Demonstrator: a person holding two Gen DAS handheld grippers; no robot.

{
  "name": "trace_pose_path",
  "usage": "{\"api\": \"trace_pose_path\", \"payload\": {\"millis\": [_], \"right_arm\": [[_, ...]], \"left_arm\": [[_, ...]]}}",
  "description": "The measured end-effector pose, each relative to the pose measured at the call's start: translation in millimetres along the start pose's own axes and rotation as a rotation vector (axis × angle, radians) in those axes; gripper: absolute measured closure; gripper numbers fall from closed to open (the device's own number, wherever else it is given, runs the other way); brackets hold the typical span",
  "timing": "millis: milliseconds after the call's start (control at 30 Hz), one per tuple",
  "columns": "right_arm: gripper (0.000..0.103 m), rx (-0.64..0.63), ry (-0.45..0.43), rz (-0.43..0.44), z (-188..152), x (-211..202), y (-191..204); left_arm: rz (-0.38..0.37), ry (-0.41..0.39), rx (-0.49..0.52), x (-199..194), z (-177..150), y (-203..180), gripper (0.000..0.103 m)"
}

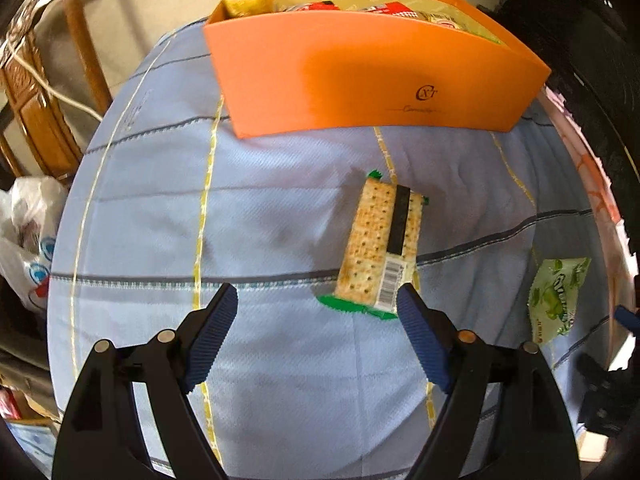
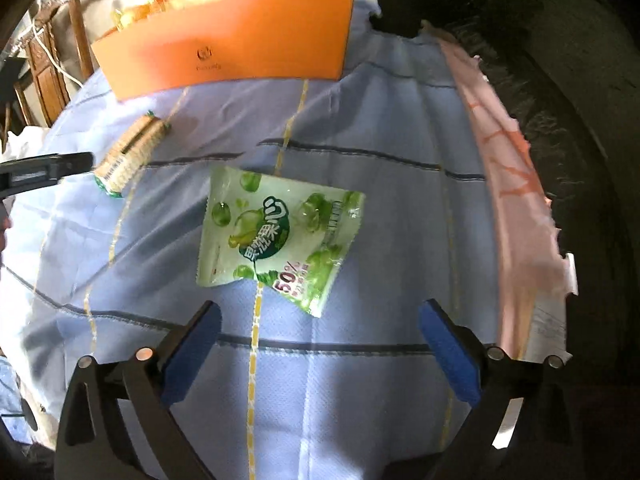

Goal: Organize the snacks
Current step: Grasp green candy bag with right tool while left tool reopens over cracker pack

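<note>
Far left, beyond the table edge: carved brown wooden chair (image 1: 38,92) w/ a white cord draped over it, and a crumpled white plastic bag (image 1: 30,236) lower down. Table is covered by a light-blue cloth w/ dark and yellow stitched stripes (image 1: 280,380).

Left gripper (image 1: 318,300), black arms w/ ribbed blue pads, hangs over the cloth w/ jaws spread apart, nothing between them. Its right-hand pad sits just at the barcode end of the clear, green-ended pack of square crackers (image 1: 380,244); touching or only in front of it, can't tell from this angle. Pack lies flat on the cloth, near the middle, long axis pointing toward the orange cardboard box (image 1: 360,76) at the table's far edge. Box is open-topped, holds several snacks: a yellowish wrapped item at its left end, red-and-white packets toward the right.

Right of the crackers, well apart from them: pale-green glossy pouch of grape gummies (image 2: 276,236), flat on the cloth, tilted. Right gripper (image 2: 320,324) hovers above it, jaws at full spread, empty, pouch lying just beyond the pads, not touched.

Far right: pink patterned fabric (image 2: 512,184) along the table edge, then sth dark, unclear.
</note>
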State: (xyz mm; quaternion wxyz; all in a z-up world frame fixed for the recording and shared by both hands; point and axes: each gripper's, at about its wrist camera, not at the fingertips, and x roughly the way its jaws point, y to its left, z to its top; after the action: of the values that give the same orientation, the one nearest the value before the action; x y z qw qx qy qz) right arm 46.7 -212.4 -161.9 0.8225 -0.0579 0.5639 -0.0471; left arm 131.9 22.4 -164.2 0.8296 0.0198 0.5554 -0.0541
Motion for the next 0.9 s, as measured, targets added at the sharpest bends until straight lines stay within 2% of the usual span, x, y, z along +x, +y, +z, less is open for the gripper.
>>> {"api": "trace_pose_path", "payload": {"millis": [33,133,267,367,467,567,633,667,733,800,900], "right_arm": [[0.003,0.026,0.005,-0.015,2.2,5.1,3.9],[0.004,0.137,-0.020,0.044,9.0,20.7,13.2],[0.004,0.122,-0.043,0.012,23.7,26.5,21.2],[0.004,0.242,-0.036,-0.019,27.0,26.2,8.0],[0.003,0.341,-0.113,-0.050,19.5,10.7,-0.5],[0.004,0.327,-0.034,-0.002,19.8,30.9,9.6],[0.004,0.311,-0.048,-0.041,16.9,40.8,18.0],[0.004,0.333,-0.031,-0.041,14.9,48.0,17.0],[0.003,0.393,-0.069,-0.018,12.0,46.7,10.0],[0.003,0.344,-0.068,-0.028,15.7,48.8,12.1],[0.005,0.290,-0.011,0.016,23.8,48.7,10.7]], "left_arm": [[0.001,0.000,-0.005,-1.0,-1.8,1.5,0.024],[0.012,-0.004,-0.010,-5.6,-5.2,6.4,0.024],[0.023,-0.028,0.008,-15.2,-6.1,9.1,0.024],[0.025,-0.038,0.019,-21.4,-8.2,11.0,0.022],[0.016,-0.036,0.027,-24.0,-9.2,14.0,0.022],[0.023,-0.036,0.023,-25.8,-9.1,17.1,0.021],[0.011,-0.037,0.014,-27.6,-8.4,18.9,0.021],[0.008,-0.040,0.012,-29.5,-8.1,19.8,0.021],[0.010,-0.051,0.023,-34.5,-8.1,21.4,0.020],[0.021,-0.062,0.029,-37.2,-8.6,24.0,0.018],[0.011,-0.055,0.002,-37.9,-8.8,30.4,0.018]]}}
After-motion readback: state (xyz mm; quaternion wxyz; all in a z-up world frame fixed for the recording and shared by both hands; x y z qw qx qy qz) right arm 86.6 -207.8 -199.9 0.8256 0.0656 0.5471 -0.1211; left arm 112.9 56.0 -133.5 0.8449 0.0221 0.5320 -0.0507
